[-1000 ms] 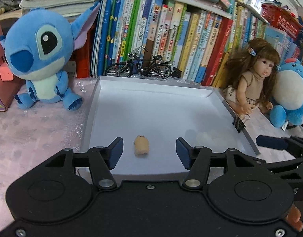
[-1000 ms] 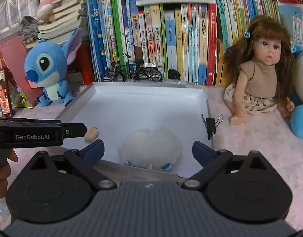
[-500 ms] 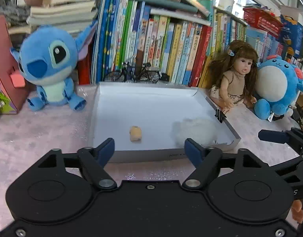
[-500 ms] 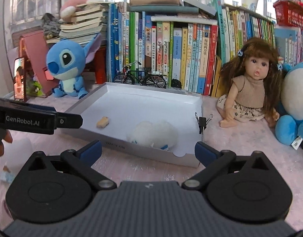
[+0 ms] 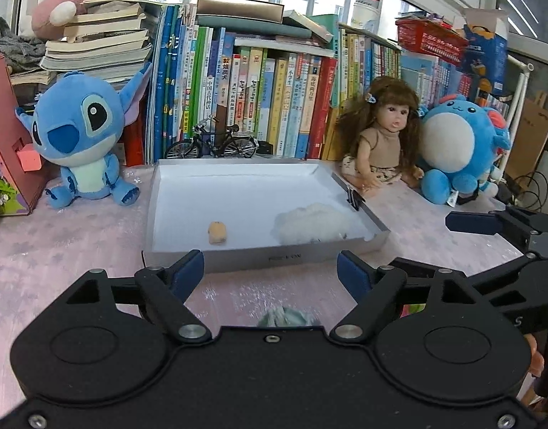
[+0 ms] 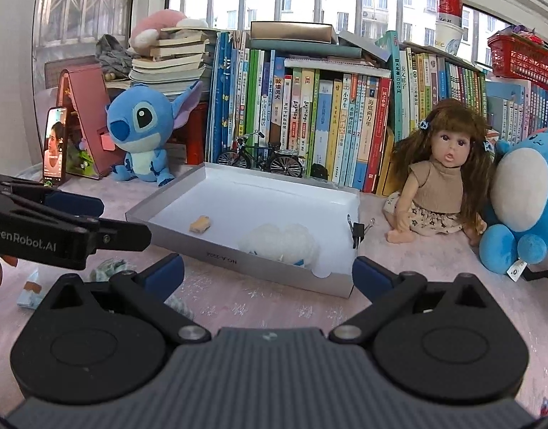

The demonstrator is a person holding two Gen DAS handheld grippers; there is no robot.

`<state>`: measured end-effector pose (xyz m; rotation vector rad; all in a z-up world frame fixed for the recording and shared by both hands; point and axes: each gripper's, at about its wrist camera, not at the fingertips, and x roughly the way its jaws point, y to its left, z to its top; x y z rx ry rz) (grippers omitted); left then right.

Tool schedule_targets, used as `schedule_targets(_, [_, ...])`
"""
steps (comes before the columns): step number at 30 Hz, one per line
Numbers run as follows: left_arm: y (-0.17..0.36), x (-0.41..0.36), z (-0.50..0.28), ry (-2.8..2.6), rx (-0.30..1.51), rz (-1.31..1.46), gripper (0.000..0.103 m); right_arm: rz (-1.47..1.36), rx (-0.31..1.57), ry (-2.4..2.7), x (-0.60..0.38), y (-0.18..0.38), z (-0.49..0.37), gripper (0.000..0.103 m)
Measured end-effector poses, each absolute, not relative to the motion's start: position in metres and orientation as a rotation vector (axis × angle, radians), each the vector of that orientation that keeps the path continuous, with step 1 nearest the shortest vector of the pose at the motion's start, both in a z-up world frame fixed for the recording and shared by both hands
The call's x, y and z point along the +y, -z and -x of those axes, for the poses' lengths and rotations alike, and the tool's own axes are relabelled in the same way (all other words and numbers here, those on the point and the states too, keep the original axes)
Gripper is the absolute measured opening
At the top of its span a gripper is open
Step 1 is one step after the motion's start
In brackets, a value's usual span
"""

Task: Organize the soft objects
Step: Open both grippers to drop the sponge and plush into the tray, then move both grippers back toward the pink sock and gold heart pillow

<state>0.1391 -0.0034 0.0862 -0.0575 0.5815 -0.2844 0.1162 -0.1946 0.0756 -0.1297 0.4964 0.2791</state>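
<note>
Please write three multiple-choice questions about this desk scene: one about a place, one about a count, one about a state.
1. Where does the doll sit?
A. inside the tray
B. right of the tray, beside the round blue plush
C. on the books

2. How many things lie in the tray?
A. two
B. four
C. none

3. How are the right gripper jaws?
A. shut on a toy
B. shut, empty
C. open, empty

Key: B, it sits outside the right wall; A, small tan toy and white fluffy toy; C, pads stand apart.
</note>
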Motion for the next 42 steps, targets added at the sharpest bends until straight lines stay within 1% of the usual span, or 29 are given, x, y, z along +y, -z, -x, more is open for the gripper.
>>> schedule_targets(20, [-0.065, 0.004, -0.08, 0.295, 0.568, 0.11, 0.081, 0.1, 0.478, -0.295, -0.191, -0.057, -0.067, 0.103])
schedule_targets(28, [-0.057, 0.011, -0.055, 0.285, 0.545, 0.098, 0.082, 0.089, 0.483, -0.302, -0.189, -0.046, -0.05, 0.103])
schedule_targets(30, [-0.054, 0.012, -0.049, 0.279, 0.539, 0.09, 0.084, 0.098, 0.484, -0.301, -0.188, -0.043, -0.045, 0.103])
schedule_targets(42, [-0.035, 0.021, -0.021, 0.236, 0.539, 0.062, 0.085, 0.119, 0.506, -0.311, -0.185, -0.027, -0.023, 0.103])
